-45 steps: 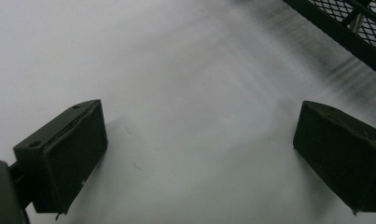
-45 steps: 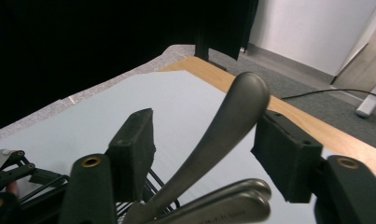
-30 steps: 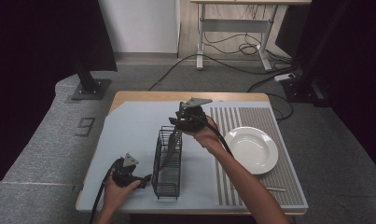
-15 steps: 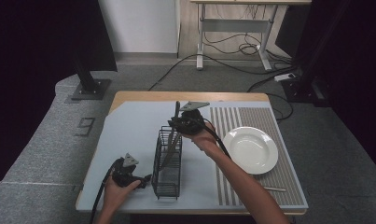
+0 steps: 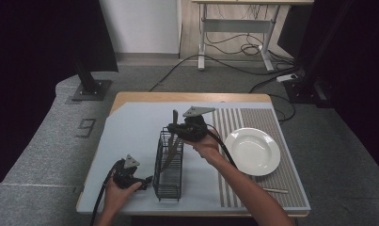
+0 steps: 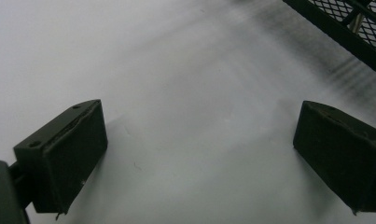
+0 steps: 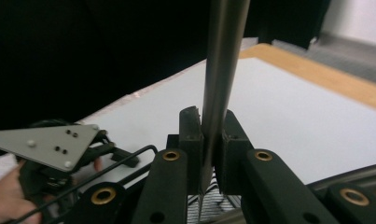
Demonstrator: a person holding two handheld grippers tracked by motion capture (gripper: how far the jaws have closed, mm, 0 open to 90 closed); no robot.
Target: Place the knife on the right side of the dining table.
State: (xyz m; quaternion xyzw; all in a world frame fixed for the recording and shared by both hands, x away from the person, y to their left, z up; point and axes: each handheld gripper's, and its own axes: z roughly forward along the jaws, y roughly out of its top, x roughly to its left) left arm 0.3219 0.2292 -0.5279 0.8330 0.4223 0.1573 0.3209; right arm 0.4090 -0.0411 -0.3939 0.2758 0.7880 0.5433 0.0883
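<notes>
Two grippers share the work here, and we read their roles from where they sit. Our right gripper (image 5: 177,128) hovers at the far end of the black wire basket (image 5: 169,165), its jaws having just closed and now clamped on the metal handle of a knife (image 5: 171,149) that stands tilted in the basket with its handle poking above the rim. We judge the grip is taken high on the handle so the knife can be lifted straight out without snagging the wires. Our left gripper (image 5: 146,180) rests low on the pale blue mat (image 5: 130,127) just beside the basket's near end, jaws spread wide with nothing between them, likely placed there to steady the basket if it shifts. The right gripper view gives what the high view cannot: both pads (image 7: 191,125) pressing flat on the handle (image 7: 223,60). The left gripper view confirms the wide gap and catches the basket's mesh corner (image 6: 344,23). The white plate (image 5: 252,150) sits well apart on the striped mat (image 5: 267,117).
</notes>
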